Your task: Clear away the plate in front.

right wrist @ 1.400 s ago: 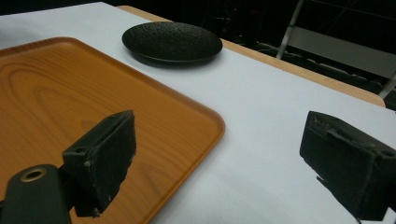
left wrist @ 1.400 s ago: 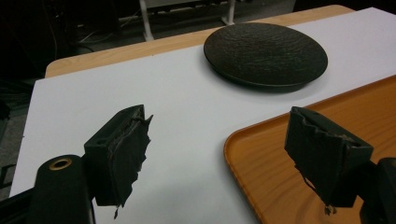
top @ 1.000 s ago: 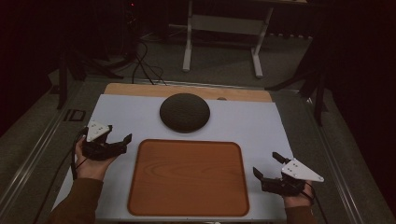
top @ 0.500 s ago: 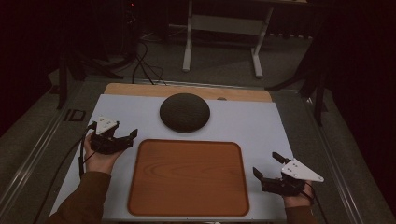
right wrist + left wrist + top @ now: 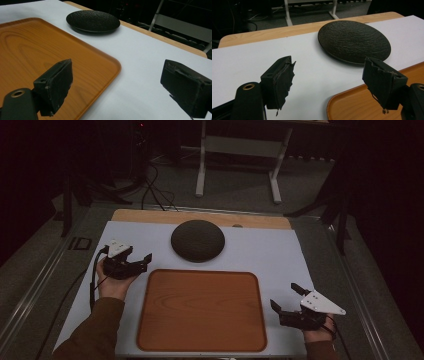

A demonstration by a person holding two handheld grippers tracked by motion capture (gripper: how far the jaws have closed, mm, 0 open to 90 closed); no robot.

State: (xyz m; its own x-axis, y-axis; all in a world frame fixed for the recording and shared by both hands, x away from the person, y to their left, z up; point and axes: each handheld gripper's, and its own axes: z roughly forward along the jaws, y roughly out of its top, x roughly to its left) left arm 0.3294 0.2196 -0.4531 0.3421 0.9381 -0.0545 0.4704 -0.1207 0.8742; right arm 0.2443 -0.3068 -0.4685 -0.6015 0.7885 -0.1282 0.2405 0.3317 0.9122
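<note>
While the wooden tray (image 5: 200, 310) lies bare on the table (image 5: 280, 255), the dark plate (image 5: 197, 240) sits just beyond its far edge, holding nothing. Left tool (image 5: 142, 262) hovers near the plate, jaws wide apart and gripping nothing; right tool (image 5: 286, 298), equally spread, hangs beside the tray's right edge.

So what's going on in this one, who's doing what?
A person at a table holds a hand-held gripper in each hand, both open and empty. The left hand-held gripper sits just left of the wooden tray, its jaws pointing toward the dark plate lying on the white mat beyond the tray. The right hand-held gripper waits near the tray's right front corner. Nothing is on the tray, and the plate is untouched.
</note>
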